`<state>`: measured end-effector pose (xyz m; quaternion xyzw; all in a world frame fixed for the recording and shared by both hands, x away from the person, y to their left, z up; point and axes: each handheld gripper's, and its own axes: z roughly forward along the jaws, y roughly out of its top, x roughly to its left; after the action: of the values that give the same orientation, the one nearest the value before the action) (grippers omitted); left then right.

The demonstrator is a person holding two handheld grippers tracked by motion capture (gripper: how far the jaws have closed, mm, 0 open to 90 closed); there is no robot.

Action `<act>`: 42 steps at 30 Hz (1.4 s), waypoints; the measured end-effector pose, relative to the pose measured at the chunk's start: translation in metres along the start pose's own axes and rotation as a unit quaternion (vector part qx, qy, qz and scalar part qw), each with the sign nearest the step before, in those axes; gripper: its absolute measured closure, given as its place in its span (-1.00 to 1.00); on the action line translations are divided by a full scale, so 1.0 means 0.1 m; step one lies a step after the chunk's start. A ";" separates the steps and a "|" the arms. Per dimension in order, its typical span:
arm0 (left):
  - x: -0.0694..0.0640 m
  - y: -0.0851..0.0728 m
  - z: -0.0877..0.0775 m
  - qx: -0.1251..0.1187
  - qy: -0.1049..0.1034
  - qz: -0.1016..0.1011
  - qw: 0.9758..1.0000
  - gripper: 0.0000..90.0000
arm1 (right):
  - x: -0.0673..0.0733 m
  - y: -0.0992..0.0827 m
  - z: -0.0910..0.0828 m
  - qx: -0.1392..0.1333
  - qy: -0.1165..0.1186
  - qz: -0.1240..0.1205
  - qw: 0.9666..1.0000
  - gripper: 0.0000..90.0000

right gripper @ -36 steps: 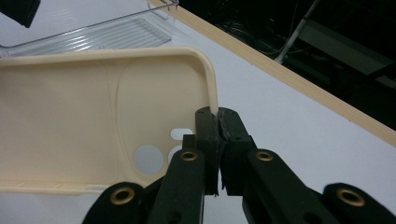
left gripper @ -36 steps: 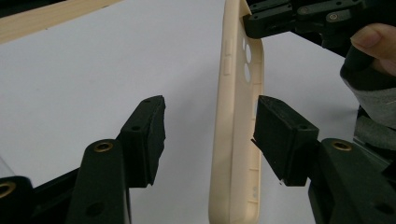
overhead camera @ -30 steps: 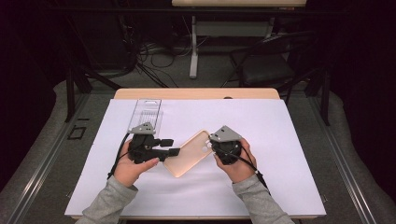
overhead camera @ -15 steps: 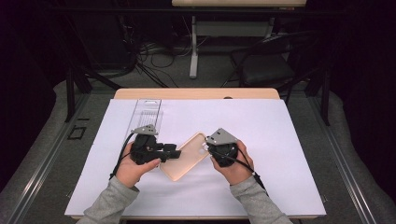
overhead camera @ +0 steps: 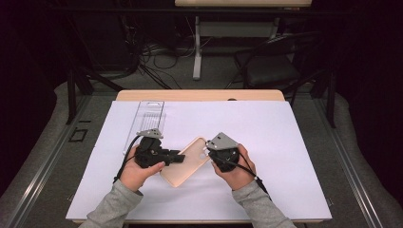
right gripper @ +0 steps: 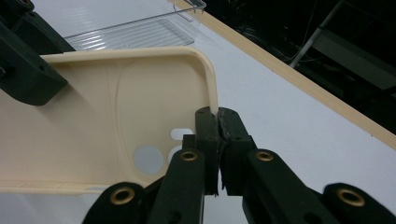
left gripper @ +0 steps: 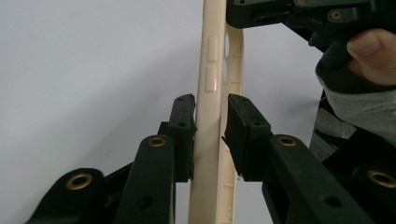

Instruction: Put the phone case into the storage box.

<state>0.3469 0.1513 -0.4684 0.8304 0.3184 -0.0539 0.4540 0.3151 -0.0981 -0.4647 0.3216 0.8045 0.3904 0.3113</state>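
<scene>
High view showed a cream phone case lying slantwise near the middle of the white sheet that covered the table, held between the two grippers. Its camera-cutout end pointed toward the right gripper, and its other end sat by the left gripper.

Right gripper view had the case with its hollow inside facing the camera, the round and oblong cutouts close to the jaws. The right gripper had its jaws pressed together on the thin rim at the case's corner, clamping it.

Left gripper view looked along the case's edge, side buttons visible further up. The left gripper had just been closing, with the case's side wall between its jaws; one pad lay against the outer face, while the other pad stood a sliver away from the inner rim, so the grip looked not quite complete. The right gripper and a hand appeared at that view's upper right.

Beyond the case, a clear plastic tray lay on the sheet toward its far left part, just behind the left hand. The right hand rested near the sheet's middle.
</scene>
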 end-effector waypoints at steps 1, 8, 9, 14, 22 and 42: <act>0.00 0.00 0.01 -0.001 -0.001 -0.002 1.000 0.61 | 0.00 0.00 0.00 0.000 0.001 -0.001 1.000 0.95; 0.00 -0.01 0.03 0.005 -0.004 -0.005 1.000 0.65 | 0.04 0.01 0.00 0.000 0.003 -0.004 1.000 0.95; 0.00 -0.01 0.03 0.005 -0.004 -0.005 1.000 0.65 | 0.04 0.01 0.00 0.000 0.003 -0.004 1.000 0.95; 0.01 -0.01 0.04 0.008 -0.004 -0.005 1.000 0.67 | 0.07 0.01 0.00 -0.001 0.006 -0.006 1.000 0.95; 0.01 -0.01 0.05 0.011 -0.005 -0.009 1.000 0.73 | 0.09 0.01 0.00 -0.002 0.007 -0.011 1.000 0.95; 0.03 -0.02 0.06 0.014 -0.015 -0.008 1.000 0.76 | 0.09 0.00 0.02 0.000 0.009 -0.010 1.000 0.95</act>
<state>0.3494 0.1488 -0.4743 0.8333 0.3173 -0.0749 0.4466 0.3109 -0.0900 -0.4676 0.3096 0.8104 0.3906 0.3081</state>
